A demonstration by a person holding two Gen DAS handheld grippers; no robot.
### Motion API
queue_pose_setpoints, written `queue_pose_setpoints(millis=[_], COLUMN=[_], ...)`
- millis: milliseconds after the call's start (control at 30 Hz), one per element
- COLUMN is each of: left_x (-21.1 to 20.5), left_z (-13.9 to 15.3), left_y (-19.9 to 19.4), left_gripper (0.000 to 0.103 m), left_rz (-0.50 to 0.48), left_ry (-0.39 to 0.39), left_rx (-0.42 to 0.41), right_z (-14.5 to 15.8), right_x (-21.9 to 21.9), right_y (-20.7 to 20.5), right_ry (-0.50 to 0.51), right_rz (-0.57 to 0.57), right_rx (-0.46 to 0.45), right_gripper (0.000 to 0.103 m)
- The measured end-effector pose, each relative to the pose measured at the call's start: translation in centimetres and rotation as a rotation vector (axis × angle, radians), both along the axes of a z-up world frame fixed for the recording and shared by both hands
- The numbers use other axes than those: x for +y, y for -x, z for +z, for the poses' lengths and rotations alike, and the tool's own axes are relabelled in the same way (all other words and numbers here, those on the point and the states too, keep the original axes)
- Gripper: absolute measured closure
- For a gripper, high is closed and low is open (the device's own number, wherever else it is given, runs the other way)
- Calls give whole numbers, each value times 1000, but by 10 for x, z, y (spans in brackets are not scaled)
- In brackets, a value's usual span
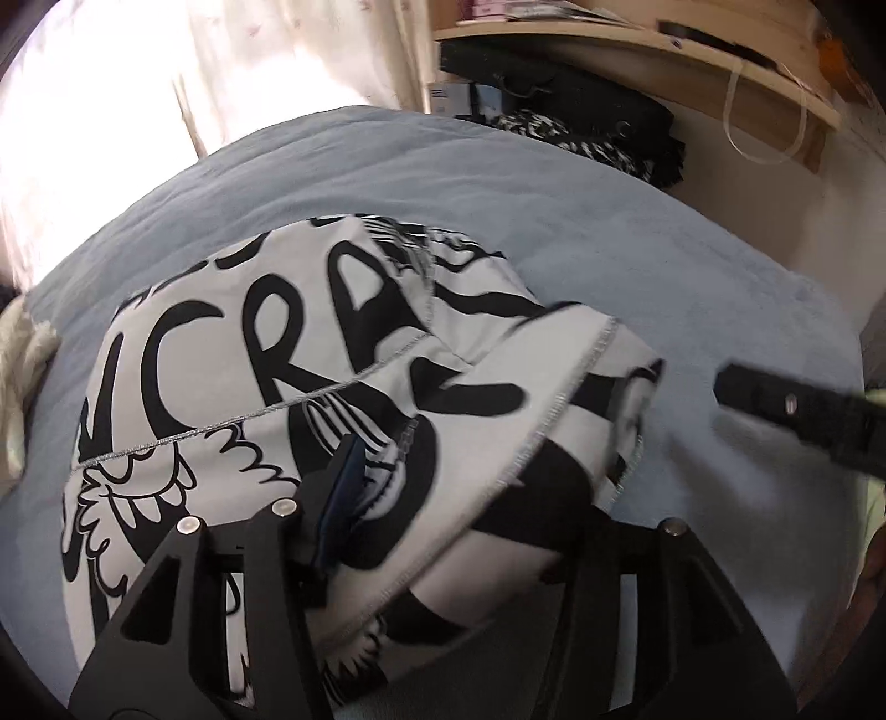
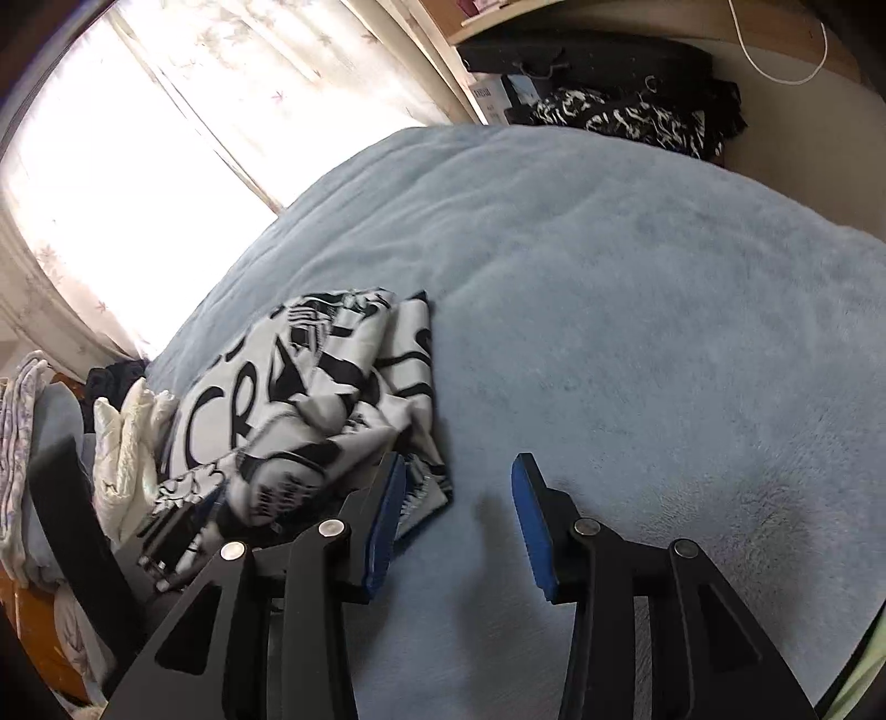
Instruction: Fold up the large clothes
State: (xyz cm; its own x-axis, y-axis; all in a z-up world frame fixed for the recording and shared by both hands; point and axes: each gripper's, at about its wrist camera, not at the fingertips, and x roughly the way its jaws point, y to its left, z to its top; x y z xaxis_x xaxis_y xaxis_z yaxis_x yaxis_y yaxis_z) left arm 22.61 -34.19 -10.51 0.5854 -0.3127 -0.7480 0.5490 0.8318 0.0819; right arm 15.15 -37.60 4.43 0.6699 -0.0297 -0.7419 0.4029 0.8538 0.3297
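A white garment with bold black lettering and cartoon print (image 1: 288, 354) lies partly folded on the light blue blanket (image 1: 581, 221). In the left wrist view a fold of it drapes over and between my left gripper's (image 1: 443, 498) fingers, hiding the right finger's pad; the jaws stand fairly wide, so its grip is unclear. In the right wrist view the garment (image 2: 310, 399) lies bunched at the left. My right gripper (image 2: 459, 482) is open and empty, just right of the garment's near corner, low over the blanket. It also shows in the left wrist view (image 1: 797, 415).
A pile of white and pale clothes (image 2: 127, 443) sits at the bed's left edge. Black-and-white patterned fabric (image 2: 626, 119) and a dark bag (image 2: 587, 58) lie beyond the far edge under a wooden shelf (image 1: 637, 44). A bright curtained window (image 2: 138, 166) is at left.
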Motion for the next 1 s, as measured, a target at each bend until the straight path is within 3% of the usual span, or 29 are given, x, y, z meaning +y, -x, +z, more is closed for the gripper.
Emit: queue_pose_setpoints(millis=[100, 300, 433, 533, 600, 733, 867, 1000], left_x=[4, 54, 102, 136, 160, 197, 213, 210], left_z=[11, 45, 77, 87, 81, 53, 35, 29], left_y=[13, 28, 35, 27, 12, -20, -38, -45], left_gripper=[56, 55, 55, 55, 55, 62, 64, 64], left_rz=[-30, -26, 38, 133, 230, 343, 358, 342], left_ry=[23, 193, 277, 285, 263, 312, 379, 342], left_rx=[31, 140, 95, 57, 66, 194, 239, 212], right_z=[18, 42, 51, 43, 29, 0, -19, -25], right_x=[7, 12, 11, 12, 13, 15, 16, 27], right_y=[5, -3, -25, -53, -75, -107, -129, -147], right_ry=[0, -59, -181, -272, -310, -367, -393, -345], right_rz=[6, 34, 92, 145, 184, 249, 269, 286], right_rx=[-23, -43, -32, 21, 87, 200, 237, 243], right_gripper=[62, 62, 62, 61, 54, 51, 51, 54])
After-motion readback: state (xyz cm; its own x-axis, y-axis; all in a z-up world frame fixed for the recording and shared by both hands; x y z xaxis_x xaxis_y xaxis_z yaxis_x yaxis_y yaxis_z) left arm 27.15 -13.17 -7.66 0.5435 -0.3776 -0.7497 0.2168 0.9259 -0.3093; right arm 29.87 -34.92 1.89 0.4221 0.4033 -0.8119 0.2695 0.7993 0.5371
